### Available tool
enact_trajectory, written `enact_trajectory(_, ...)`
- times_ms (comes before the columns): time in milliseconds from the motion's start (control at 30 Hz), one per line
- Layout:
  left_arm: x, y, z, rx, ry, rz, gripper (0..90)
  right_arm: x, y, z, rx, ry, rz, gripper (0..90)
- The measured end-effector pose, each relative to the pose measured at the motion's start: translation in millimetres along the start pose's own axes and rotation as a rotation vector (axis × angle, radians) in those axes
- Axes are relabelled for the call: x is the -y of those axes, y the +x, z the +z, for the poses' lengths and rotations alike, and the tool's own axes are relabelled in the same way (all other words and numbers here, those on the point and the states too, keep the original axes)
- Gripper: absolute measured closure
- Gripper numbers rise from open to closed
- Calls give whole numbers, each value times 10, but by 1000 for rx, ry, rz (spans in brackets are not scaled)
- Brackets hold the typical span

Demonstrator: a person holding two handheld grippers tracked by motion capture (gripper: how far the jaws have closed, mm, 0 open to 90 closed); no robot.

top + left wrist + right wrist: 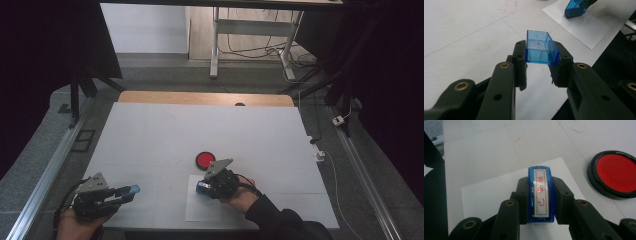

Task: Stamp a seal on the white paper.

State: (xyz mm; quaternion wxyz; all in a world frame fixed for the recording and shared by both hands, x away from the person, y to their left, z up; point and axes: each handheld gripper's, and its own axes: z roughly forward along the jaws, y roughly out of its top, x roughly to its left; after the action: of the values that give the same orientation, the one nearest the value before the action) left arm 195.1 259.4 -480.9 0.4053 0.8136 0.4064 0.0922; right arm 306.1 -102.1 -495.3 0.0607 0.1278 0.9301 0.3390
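High view: white table (165, 130), grey floor (165, 70); left gripper (131, 190) clamps cap (133, 189), right gripper (202, 187) stamp (200, 187).

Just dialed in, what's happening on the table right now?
A person holds a tool in each hand. The left tool grips a clear blue cap, held off near the table's front left edge. The right tool grips a blue stamp with red characters on its face, over a white sheet of paper. A red ink pad sits open just beyond the sheet.

Clear blue plastic cap (541, 48), glossy stamp (541, 195) — matt paper (496, 192)
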Motion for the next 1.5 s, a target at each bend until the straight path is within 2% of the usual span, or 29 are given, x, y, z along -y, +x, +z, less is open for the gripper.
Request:
enact_trajectory(333, 0, 0, -1, 1, -1, 0, 685, -26, -23, -75, -2, -12, 14, 703)
enact_trajectory(500, 0, 0, 0, 1, 0, 0, 685, -48, -43, -128, -7, -39, 22, 703)
enact_trajectory(833, -1, 2, 1, 2, 0, -1, 686, -72, -102, -229, -17, -71, 63, 703)
enact_trajectory(1500, 0, 2, 0, 4, -1, 0, 685, -157, -85, -434, -14, -129, 41, 703)
